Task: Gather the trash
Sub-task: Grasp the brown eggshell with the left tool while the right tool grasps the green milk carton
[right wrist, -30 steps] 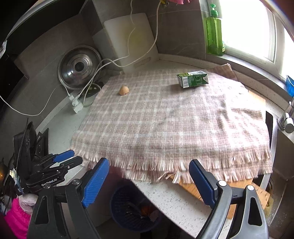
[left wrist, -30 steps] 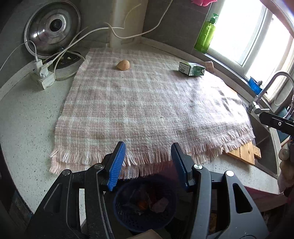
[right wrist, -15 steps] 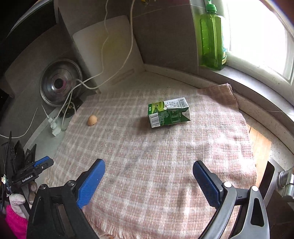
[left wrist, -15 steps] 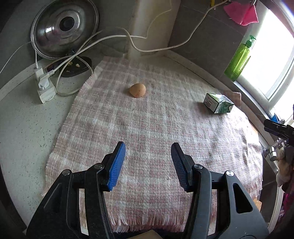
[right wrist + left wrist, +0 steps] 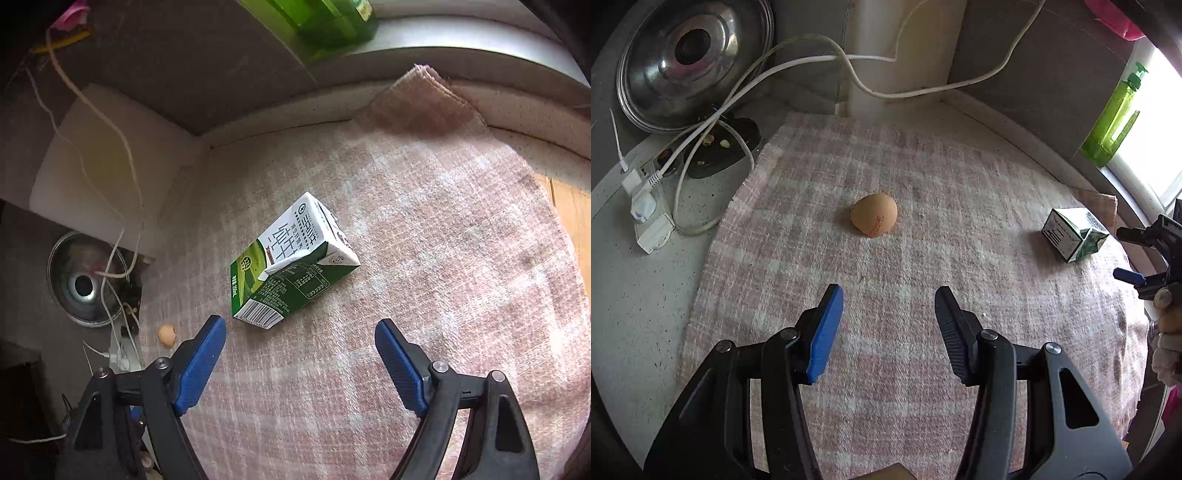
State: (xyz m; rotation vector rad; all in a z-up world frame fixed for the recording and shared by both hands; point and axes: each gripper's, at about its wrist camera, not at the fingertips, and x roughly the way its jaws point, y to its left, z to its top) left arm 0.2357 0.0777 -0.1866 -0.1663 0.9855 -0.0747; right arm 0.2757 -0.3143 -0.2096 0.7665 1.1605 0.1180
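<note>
While both grippers hang above one pink plaid cloth (image 5: 923,258), two pieces of trash lie on it: one eggshell (image 5: 874,219) and one milk carton (image 5: 291,260).

From the left wrist view, the left gripper (image 5: 888,317) fills the lower half of the frame with its jaws spread apart and nothing between them. The eggshell sits just above centre, a little beyond the fingertips and apart from them. The carton lies on its side at the right edge of the cloth, well apart from the eggshell. Part of the right gripper (image 5: 1145,258) pokes in at the far right edge, close to the carton.

From the right wrist view, the right gripper (image 5: 301,334) stands wide open at the bottom of the frame, holding nothing. The green and white carton lies tilted at centre, its barcode end just above the left fingertip and not touching it. The eggshell shows small at lower left.

Off the cloth, one steel pot lid (image 5: 690,62) leans against the wall at upper left of the left view, with one white power strip (image 5: 646,218) on the speckled counter (image 5: 635,295) below it and several white cables (image 5: 812,62) trailing across. One green bottle (image 5: 1115,118) stands at the window at upper right.
</note>
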